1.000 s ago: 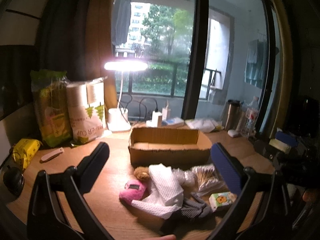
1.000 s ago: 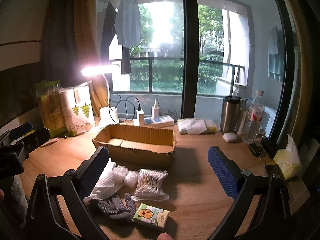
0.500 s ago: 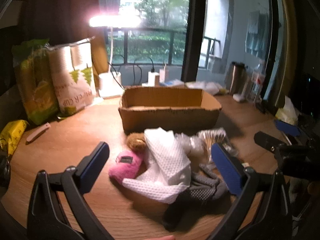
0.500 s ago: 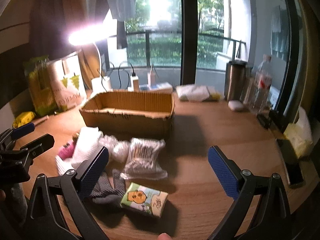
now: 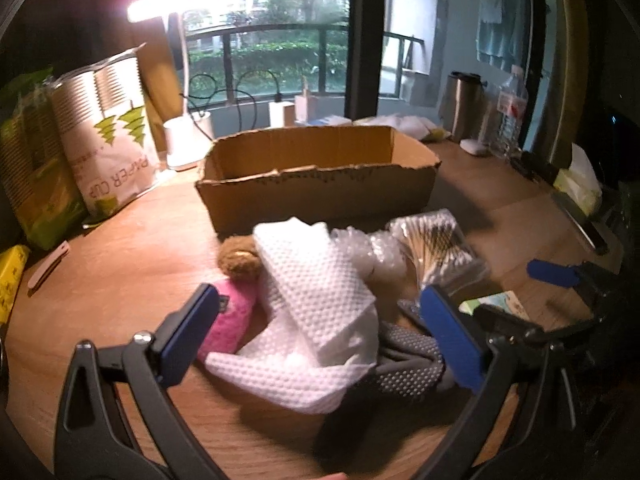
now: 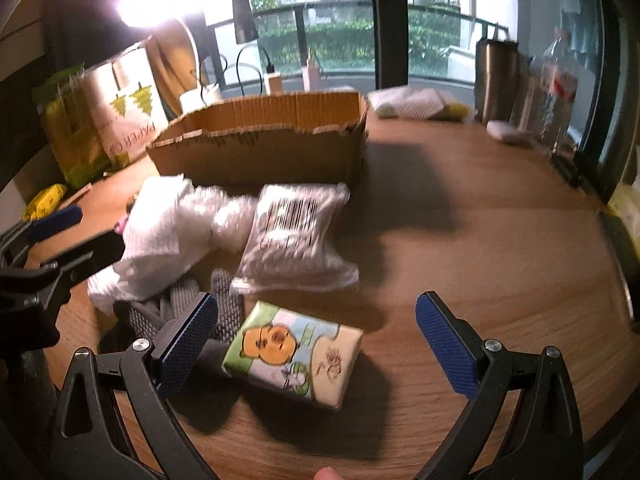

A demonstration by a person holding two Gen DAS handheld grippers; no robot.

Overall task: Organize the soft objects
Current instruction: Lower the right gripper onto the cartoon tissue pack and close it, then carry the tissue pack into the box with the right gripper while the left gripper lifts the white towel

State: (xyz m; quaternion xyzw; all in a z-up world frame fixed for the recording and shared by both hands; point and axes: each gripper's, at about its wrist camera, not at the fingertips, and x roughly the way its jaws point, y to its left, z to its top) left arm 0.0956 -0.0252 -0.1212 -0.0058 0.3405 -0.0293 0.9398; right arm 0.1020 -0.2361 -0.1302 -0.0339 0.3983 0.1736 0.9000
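Although both grippers stand spread and empty, the right gripper [image 6: 316, 338] is nearer the cartoon-printed tissue pack [image 6: 294, 354], lying slantwise between its fingers (left gripper [image 5: 320, 338], just narrowing slightly, straddles the white waffle cloth [image 5: 316, 296]).

The grey glove [image 5: 404, 364] lies partly hidden under the white cloth [image 5: 320, 300]; the swab pack [image 6: 296, 236] is motion-blurred.
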